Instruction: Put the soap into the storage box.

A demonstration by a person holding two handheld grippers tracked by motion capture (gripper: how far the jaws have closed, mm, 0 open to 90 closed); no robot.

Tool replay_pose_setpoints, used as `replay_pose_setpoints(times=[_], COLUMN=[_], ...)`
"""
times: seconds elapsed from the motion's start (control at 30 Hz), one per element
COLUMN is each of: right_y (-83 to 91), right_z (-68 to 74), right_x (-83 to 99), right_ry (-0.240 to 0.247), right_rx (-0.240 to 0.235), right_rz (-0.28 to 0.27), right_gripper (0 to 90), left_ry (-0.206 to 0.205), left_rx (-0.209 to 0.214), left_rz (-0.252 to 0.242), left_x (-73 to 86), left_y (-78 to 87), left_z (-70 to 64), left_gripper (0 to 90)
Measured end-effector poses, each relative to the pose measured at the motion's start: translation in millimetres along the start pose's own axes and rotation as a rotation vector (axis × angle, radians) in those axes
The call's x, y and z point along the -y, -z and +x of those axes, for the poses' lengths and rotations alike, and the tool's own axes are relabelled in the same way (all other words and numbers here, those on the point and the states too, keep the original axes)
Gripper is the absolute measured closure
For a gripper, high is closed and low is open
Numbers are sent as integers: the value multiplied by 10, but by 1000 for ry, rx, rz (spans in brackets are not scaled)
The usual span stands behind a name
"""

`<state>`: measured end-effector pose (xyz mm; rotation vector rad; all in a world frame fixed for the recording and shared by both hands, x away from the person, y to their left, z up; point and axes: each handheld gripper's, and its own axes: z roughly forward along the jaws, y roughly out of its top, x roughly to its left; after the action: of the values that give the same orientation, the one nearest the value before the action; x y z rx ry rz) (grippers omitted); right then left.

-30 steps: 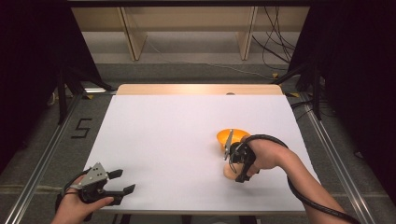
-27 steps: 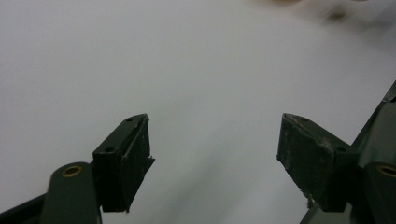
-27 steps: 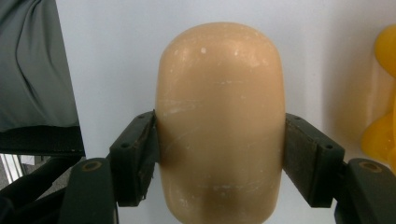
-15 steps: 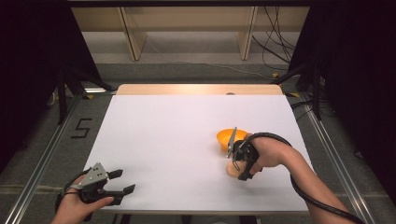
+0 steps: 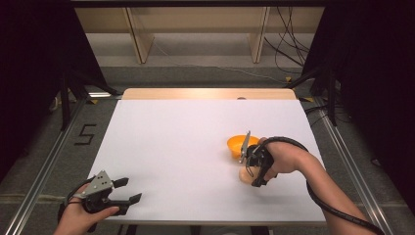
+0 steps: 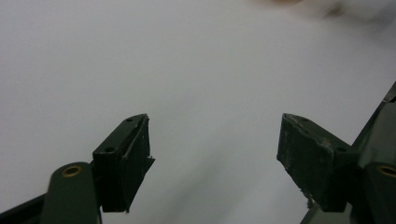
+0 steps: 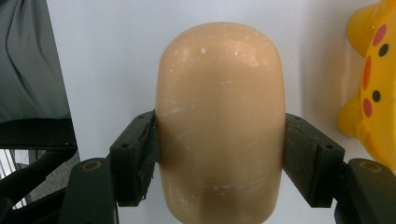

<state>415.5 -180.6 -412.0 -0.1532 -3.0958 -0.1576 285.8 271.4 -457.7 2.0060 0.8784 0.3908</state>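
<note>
The right gripper (image 7: 219, 154) clamps the smooth tan oblong bread-shaped object (image 7: 220, 116) across its short width, long axis along the jaws. It sits just beside the yellow bowl (image 5: 239, 144). The left gripper (image 5: 125, 192), jaws wide and empty, stands well apart.

**One Readable Mark: A Black "5"**

Found on the grey floor (image 5: 58, 147), left of the white counter (image 5: 195, 147), in the high view: a single black numeral 5 (image 5: 85, 134), laid down in straight, angular strokes like tape. Placed just beyond the counter's left edge, about level with its far half, close beside the metal rail (image 5: 49, 166) running along that side. Upright as read from the near side of the counter. No other text, label, brand name or sign legible anywhere around the counter, in the high view or in either gripper view.
</note>
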Motion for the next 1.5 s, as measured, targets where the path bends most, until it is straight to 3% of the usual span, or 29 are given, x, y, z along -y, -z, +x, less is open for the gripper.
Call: replay_pose_setpoints(times=[0.03, 0.07, 0.1, 0.13, 0.2, 0.23, 0.33, 0.4, 0.43, 0.47, 0.5, 0.63, 0.77, 0.83, 0.87, 0.97, 1.03, 1.07, 1.1, 1.13, 1.17, 1.23, 1.27, 1.37, 1.43, 1.5], right_y=[24, 13, 18, 30, 35, 50, 67, 72, 75, 97, 105, 91, 96, 116, 114, 155, 160, 149, 165, 167, 176, 180, 190, 199, 211, 212], right_z=[41, -5, -11, 8, -23, -12, -14, -40, -35, -3, -7, -63, -67, -51, -70, -21, -36, -66, -34, -43, -39, -66, -44, -71, -55, -82], right_x=[-5, 5, 6, 4, 13, 13, 21, 22, 27, 22, 27, 35, 45, 40, 42, 30, 23, 24, 18, 15, 18, 13, 15, 13, 15, 19], right_ry=[-65, -2, -1, -31, 2, -26, -45, -16, -32, -84, -87, -20, -34, -52, -26, -95, -63, -20, -70, -58, -79, -49, -94, -78, -117, -88], right_rx=[-1, 2, 5, 4, 4, 2, 13, 3, 10, 11, 9, 16, 20, 42, 53, 80, 95, 105, 104, 123, 135, 147, 154, 176, 192, 199], right_rz=[27, 2, -3, 5, -2, 6, 17, 3, 9, 32, 31, 0, -5, -4, -15, -7, -23, -47, -36, -48, -50, -75, -70, -92, -83, -93], right_gripper=[336, 336, 336, 336, 336, 336, 336, 336, 336, 336, 336, 336, 336, 336, 336, 336, 336, 336, 336, 336, 336, 336, 336, 336, 336, 336], left_ry=[1, 0, 1, 11, 10, 10, 11, 11, 10, 10, 11, 10, 10, 11, 10, 9, 10, 10, 8, 10, 11, 10, 10, 15, 22, 33], left_rx=[0, 1, 0, 2, 2, 2, 2, 2, 2, 2, 2, 2, 2, 2, 2, 5, 6, 1, 1, 1, 1, 1, 2, 1, 2, 1], left_rz=[0, 1, 1, -3, -4, -4, -3, -4, -4, -3, -3, -3, -2, -3, -3, 1, 2, -3, -3, -3, -3, -2, -3, -3, -7, -1], left_x=[0, 1, 1, 2, 2, 2, 2, 2, 2, 2, 2, 2, 3, 2, 2, 2, 1, 2, 2, 3, 3, 3, 2, 4, 5, 7], left_y=[0, 0, 0, -1, 0, 0, 0, 0, 0, 0, 0, 0, 0, 1, 1, 1, 2, 0, 1, 1, 1, 1, 1, 1, -2, 2], left_z=[-1, 0, 0, -8, -6, -7, -7, -7, -6, -6, -6, -7, -5, -6, -5, -4, -5, -7, -5, -5, -6, -5, -5, -7, -12, -18], left_gripper=[252, 252, 252, 252, 252, 252, 253, 253, 252, 253, 252, 252, 252, 253, 252, 252, 252, 253, 253, 252, 252, 253, 252, 253, 252, 253])
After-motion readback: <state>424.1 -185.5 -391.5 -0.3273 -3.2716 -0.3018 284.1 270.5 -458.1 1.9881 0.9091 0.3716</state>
